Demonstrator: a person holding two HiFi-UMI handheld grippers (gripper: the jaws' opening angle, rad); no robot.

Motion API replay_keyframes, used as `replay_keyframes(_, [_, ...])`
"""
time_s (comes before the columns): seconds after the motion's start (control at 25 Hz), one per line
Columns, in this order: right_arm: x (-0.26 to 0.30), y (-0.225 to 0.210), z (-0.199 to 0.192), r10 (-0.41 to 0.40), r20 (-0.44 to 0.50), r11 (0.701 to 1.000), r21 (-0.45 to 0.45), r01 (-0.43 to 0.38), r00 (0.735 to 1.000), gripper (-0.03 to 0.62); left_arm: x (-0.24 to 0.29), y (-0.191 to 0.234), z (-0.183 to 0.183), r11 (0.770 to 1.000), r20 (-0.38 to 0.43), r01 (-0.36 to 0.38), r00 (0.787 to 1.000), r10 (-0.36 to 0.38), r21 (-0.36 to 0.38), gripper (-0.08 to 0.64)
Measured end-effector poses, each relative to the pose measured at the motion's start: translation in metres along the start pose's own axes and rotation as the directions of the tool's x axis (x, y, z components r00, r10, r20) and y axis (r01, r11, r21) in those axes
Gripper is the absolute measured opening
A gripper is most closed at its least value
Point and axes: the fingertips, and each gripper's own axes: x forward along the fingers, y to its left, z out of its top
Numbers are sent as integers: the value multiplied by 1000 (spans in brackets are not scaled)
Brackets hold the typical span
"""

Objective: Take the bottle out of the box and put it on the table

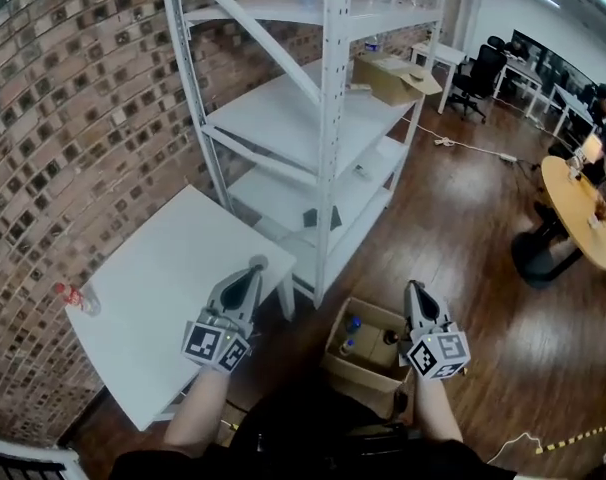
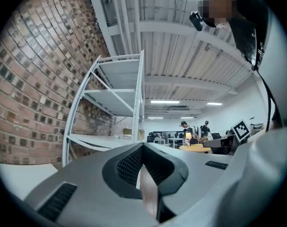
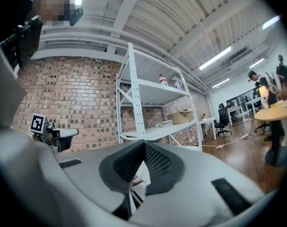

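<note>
We read the step in hand as the reach into the cardboard box (image 1: 335, 360), which sits open on the floor with the bottles (image 1: 352, 324) standing cap-up inside it; none has been lifted out yet. The right gripper (image 1: 413, 286) hangs just above the box's right rim and the left gripper (image 1: 255, 264) is off to the box's left, over the near corner of the white table (image 1: 163, 268). Both have their jaws pressed together with nothing between them. The right one is the nearer, so we would use it. We would spread its jaws wide before it goes down, since closed tips would only knock a cap aside, and tip it from its level pose to point down into the box. We would pick the bottle with the most free room beside it, bring one jaw down each side of its body just under the cap, and close firmly but without crushing the plastic. The lift should go straight up until the base clears the box's flaps, or the bottle may catch and twist in the grip. Then we carry it left of the box to the table and set it upright, well in from the edge and apart from the red-marked bottle (image 1: 75, 296) lying at the table's end farthest from the box.
</note>
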Motion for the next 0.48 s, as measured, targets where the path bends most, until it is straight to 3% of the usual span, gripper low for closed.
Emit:
replay_keyframes(0.24, [-52, -5, 1, -153, 8, 988, -13, 153, 988, 5, 19, -28, -7, 986, -4, 162, 987, -162, -48, 3])
replay_keyframes(0.48, [-122, -8, -9, -317, -1, 948, -20, 317, 948, 5, 22, -62, -32, 949, -30, 295, 954, -300, -114, 3])
